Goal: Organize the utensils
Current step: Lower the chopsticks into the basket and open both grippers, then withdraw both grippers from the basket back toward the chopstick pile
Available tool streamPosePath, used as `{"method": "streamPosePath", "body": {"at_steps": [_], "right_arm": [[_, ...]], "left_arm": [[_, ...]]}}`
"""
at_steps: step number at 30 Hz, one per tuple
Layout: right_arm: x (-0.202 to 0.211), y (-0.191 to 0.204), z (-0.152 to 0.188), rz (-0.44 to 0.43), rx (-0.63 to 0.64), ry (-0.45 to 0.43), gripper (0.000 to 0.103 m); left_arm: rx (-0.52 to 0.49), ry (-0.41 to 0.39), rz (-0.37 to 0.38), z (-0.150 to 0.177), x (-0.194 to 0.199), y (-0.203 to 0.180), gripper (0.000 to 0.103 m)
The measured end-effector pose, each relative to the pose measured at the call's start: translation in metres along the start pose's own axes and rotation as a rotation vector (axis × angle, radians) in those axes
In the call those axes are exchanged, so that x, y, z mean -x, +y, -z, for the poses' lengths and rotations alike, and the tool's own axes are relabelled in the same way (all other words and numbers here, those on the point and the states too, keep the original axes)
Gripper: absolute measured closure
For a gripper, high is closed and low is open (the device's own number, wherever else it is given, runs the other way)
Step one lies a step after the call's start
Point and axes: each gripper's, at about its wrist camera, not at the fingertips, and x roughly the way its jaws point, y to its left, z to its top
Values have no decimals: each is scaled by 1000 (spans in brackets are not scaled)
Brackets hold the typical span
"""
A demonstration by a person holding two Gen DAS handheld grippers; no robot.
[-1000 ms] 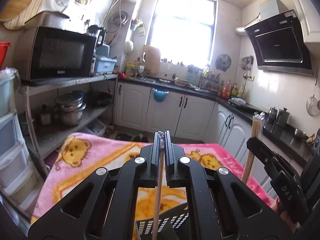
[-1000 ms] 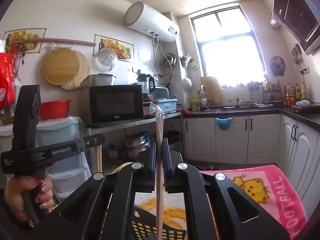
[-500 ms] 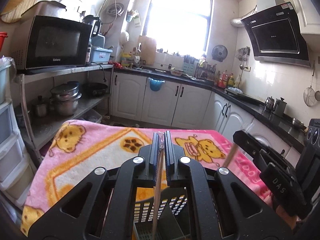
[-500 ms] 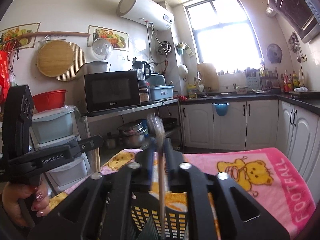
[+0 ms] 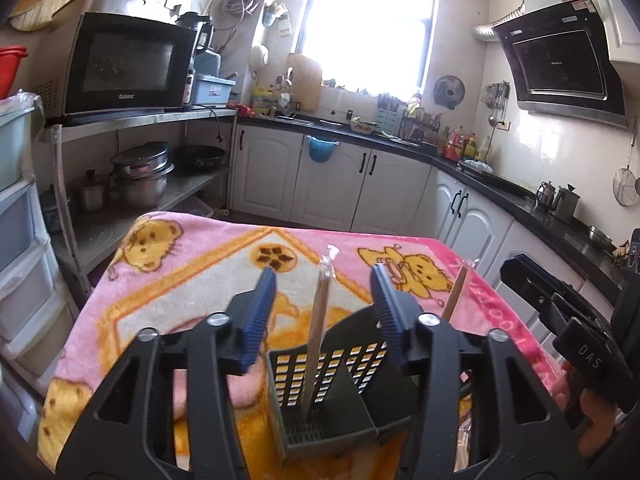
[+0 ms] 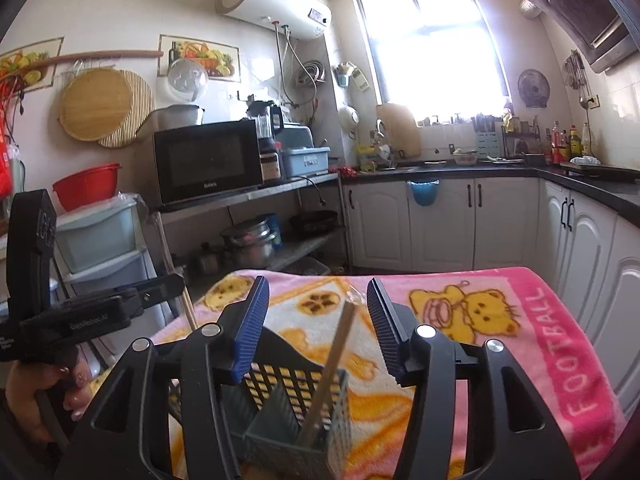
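Left hand-held gripper (image 5: 323, 305) and right hand-held gripper (image 6: 316, 314), jaws just opened, apart, each above wrapped chopsticks (image 5: 316, 332) standing free in dark slotted holder (image 5: 320, 400), lower centre, on blanket-covered table (image 5: 192, 264).

Blown-out window (image 5: 370, 24) backlight; sharp frames, fisheye edges curved, dark.

Readable text — pink fleece blanket with yellow bears (image 6: 560, 364): "FOOTBALL" in white along its 3 o'clock border. Black microwave oven (image 6: 208, 162): "Galanz" on door's lower edge. Black handheld gripper at 3 o'clock, left-wrist view (image 5: 560, 316) — "DAS". Range-hood lettering too small.
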Motion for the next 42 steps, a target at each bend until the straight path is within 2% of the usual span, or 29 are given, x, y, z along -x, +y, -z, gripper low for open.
{"method": "streamPosePath", "body": {"at_steps": [9, 13, 19, 26, 42], "right_arm": [[19, 7, 4, 20, 26, 16, 36], [28, 10, 7, 27, 46, 15, 32], [41, 14, 12, 33, 65, 12, 24], [52, 19, 19, 41, 85, 21, 22], [69, 25, 41, 32, 109, 87, 22]], "left_arm": [[36, -20, -16, 8, 22, 8, 22], [48, -41, -18, 12, 33, 10, 11], [63, -63, -20, 17, 49, 9, 11], [89, -61, -24, 27, 61, 13, 11], [144, 40, -18, 67, 63, 20, 11]]}}
